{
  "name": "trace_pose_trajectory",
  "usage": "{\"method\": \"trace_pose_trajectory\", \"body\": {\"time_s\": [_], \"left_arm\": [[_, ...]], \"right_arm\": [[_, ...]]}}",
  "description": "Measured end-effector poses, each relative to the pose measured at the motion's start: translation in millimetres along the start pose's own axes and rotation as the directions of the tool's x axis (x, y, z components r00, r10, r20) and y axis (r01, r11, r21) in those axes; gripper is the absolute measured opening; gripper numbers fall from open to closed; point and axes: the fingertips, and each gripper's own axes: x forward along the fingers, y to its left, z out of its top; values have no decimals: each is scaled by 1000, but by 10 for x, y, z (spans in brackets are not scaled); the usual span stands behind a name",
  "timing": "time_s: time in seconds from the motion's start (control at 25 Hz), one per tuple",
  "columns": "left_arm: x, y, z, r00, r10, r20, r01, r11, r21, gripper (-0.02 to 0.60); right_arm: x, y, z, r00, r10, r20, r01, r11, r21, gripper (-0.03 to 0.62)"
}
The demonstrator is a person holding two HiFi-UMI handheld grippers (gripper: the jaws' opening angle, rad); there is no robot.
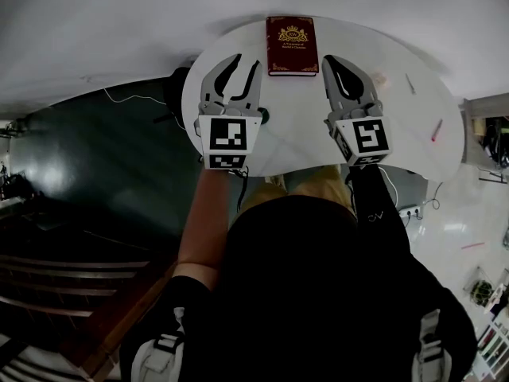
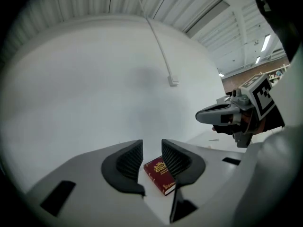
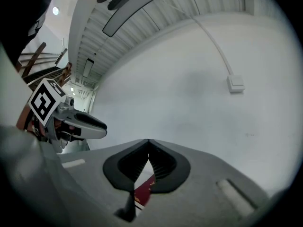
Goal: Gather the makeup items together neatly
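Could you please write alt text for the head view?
Two grey hand-held grippers hang above a round white table, left gripper jaws apart, right gripper jaws together. A dark red gold-crested book lies flat between their tips.

Grey left gripper and right gripper carry black-white marker cubes; black top.

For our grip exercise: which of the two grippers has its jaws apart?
The left gripper: its jaws stand apart, empty, while the right gripper has its tips together.
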Motion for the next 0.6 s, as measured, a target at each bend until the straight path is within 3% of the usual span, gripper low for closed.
{"method": "trace_pose_trajectory", "body": {"time_s": [0.28, 0.6], "left_arm": [[321, -478, 219, 999, -40, 28, 39, 999, 5, 125], [1033, -1372, 583, 991, -123, 56, 121, 992, 41, 125]], "right_arm": [[-183, -480, -143, 1000, -13, -12, 13, 1000, 14, 5], [-504, -1528, -202, 998, -70, 2, 70, 996, 47, 5]]}}
